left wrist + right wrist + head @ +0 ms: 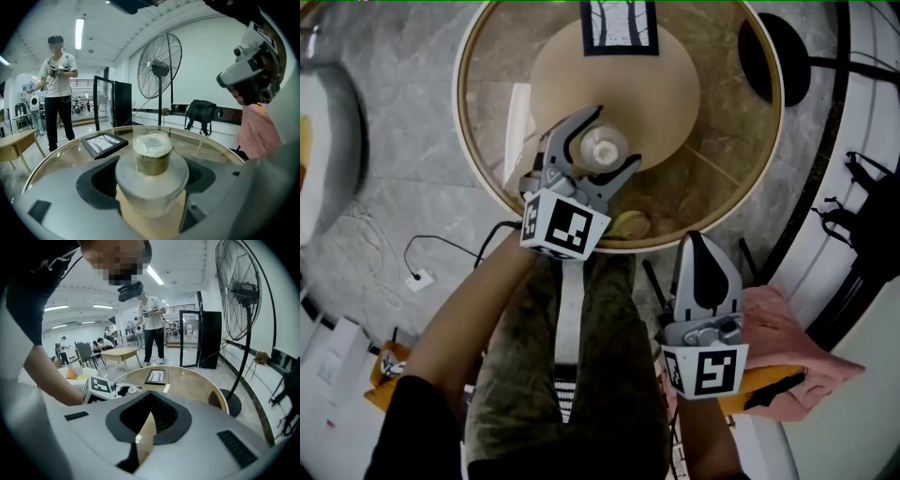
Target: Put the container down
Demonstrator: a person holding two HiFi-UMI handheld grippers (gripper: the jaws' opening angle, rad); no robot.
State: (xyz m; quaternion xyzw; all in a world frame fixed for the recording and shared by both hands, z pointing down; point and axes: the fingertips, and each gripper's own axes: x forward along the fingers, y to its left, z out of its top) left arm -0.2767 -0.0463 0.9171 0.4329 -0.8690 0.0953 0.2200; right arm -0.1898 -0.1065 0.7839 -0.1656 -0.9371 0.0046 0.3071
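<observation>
Left hand-held gripper (617,137), jaws wide around the container (604,148), which stands near the round tabletop's (722,178) near edge; the set-down looks complete. Right hand-held gripper (701,240), jaws together and empty, hangs unneeded off that edge.

We see the container (152,174) as clear, glossy walls with a brassy, metallic neck; the table (741,178) is smooth, reflective glass; the left gripper (615,137) and right gripper (698,244) look matt grey plastic; the cloth (792,342) is soft pink fabric; the floor (403,122) is polished, marbled stone.
</observation>
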